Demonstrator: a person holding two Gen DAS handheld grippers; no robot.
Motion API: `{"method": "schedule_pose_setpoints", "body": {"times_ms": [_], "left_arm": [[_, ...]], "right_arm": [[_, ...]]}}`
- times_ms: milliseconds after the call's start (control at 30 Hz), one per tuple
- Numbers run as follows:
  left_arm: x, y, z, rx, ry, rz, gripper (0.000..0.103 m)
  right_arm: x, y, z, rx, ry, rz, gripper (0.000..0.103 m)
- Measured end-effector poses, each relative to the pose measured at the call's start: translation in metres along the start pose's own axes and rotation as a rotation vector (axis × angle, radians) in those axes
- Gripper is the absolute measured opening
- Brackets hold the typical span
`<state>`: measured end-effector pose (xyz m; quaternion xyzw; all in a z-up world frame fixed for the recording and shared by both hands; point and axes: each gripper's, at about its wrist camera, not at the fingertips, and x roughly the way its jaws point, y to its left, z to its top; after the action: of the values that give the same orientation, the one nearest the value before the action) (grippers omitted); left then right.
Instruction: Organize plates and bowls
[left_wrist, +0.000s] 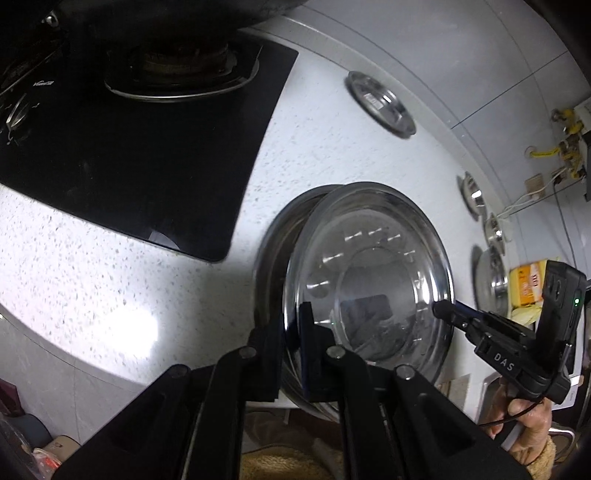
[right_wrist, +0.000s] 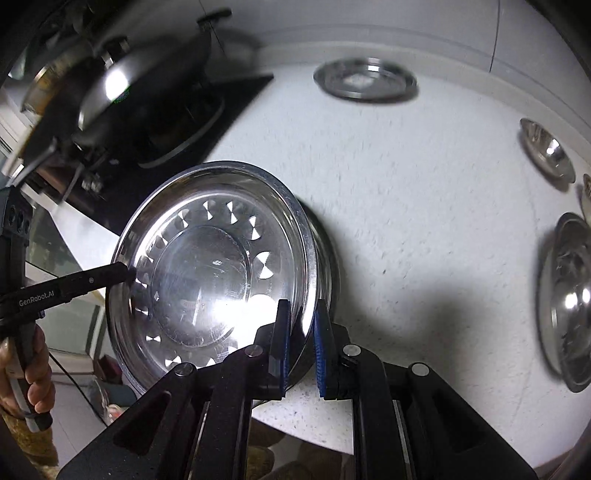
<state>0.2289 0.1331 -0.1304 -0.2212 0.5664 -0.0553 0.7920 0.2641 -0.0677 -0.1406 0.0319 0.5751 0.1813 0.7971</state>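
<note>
A deep steel plate (left_wrist: 369, 277) (right_wrist: 207, 273) hangs tilted, held by both grippers at opposite rims. In the left wrist view my left gripper (left_wrist: 291, 328) is shut on its near rim, and my right gripper (left_wrist: 439, 308) pinches the rim at the right. In the right wrist view the right gripper (right_wrist: 302, 325) is shut on the near rim, while the left gripper (right_wrist: 127, 271) bites the far left rim. Just below and behind the held plate sits a second steel dish (left_wrist: 273, 251) (right_wrist: 327, 266) on the speckled white counter (left_wrist: 92, 277) (right_wrist: 406, 221), mostly hidden.
A flat steel plate (left_wrist: 380, 103) (right_wrist: 365, 83) lies near the back wall. Small steel bowls (left_wrist: 471, 195) (right_wrist: 546, 155) and a larger one (left_wrist: 491, 277) (right_wrist: 565, 299) stand along the right. A black gas hob (left_wrist: 147, 147) with a pan (right_wrist: 140, 77) fills the left. The counter's front edge is close.
</note>
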Motion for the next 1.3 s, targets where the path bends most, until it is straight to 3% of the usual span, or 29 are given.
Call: {"method": "schedule_pose_setpoints", "body": {"times_ms": [233, 800, 933, 1200, 1300], "left_arm": [[0.012, 0.001, 0.008, 0.034, 0.013, 0.016, 0.007], [0.009, -0.008, 0.008, 0.107, 0.016, 0.051, 0.009], [0.003, -0.007, 0.008, 0.109, -0.016, 0.087, 0.010], [-0.011, -0.007, 0.007, 0.097, -0.055, 0.069, 0.010], [-0.019, -0.010, 0.010, 0.112, -0.071, 0.085, 0.010]], "right_arm": [[0.020, 0.002, 0.003, 0.023, 0.036, -0.016, 0.011], [0.020, 0.007, 0.000, 0.009, 0.042, -0.007, 0.012], [0.018, 0.006, 0.000, 0.005, 0.036, -0.006, 0.012], [0.005, 0.007, -0.001, -0.012, -0.007, -0.038, 0.013], [-0.004, 0.007, -0.002, -0.017, -0.039, -0.069, 0.029]]}}
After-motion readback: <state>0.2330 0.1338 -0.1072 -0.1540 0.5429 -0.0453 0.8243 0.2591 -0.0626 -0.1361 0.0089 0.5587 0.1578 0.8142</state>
